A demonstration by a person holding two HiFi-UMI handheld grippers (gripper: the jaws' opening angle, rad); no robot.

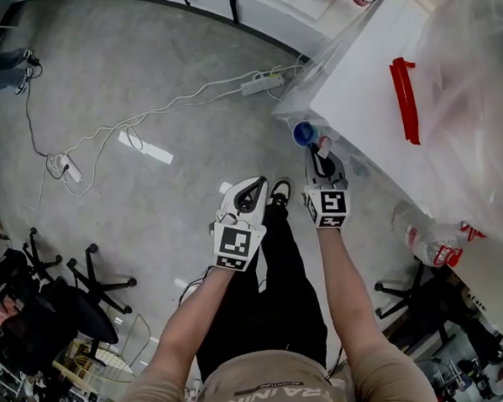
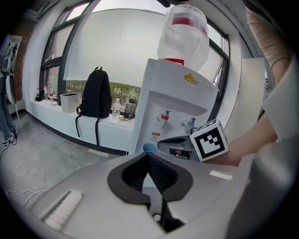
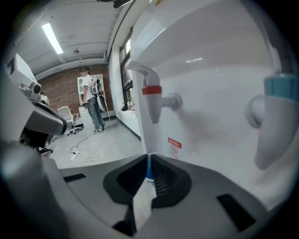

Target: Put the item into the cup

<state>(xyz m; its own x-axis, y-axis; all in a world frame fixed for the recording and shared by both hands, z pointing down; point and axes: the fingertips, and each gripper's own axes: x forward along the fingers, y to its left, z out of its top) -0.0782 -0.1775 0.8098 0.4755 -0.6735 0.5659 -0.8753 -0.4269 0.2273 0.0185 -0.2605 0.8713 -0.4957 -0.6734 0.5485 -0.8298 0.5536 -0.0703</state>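
A blue paper cup (image 1: 303, 134) is held against the front of a white water dispenser (image 1: 372, 89), below its taps. My right gripper (image 1: 320, 150) is shut on the cup's wall; in the right gripper view only a thin blue and white edge of the cup (image 3: 148, 176) shows between the closed jaws, with the red tap (image 3: 151, 94) just above and the blue tap (image 3: 279, 93) to the right. The left gripper view shows the cup (image 2: 149, 148) beside the right gripper (image 2: 180, 142). My left gripper (image 1: 252, 187) hangs shut and empty, to the left of the dispenser.
A large clear water bottle (image 1: 472, 83) sits on top of the dispenser. A power strip (image 1: 262, 83) and cables lie on the floor. Office chairs (image 1: 96, 284) stand at the left. A black backpack (image 2: 95, 98) rests on a window ledge. A person (image 3: 93, 107) stands far off.
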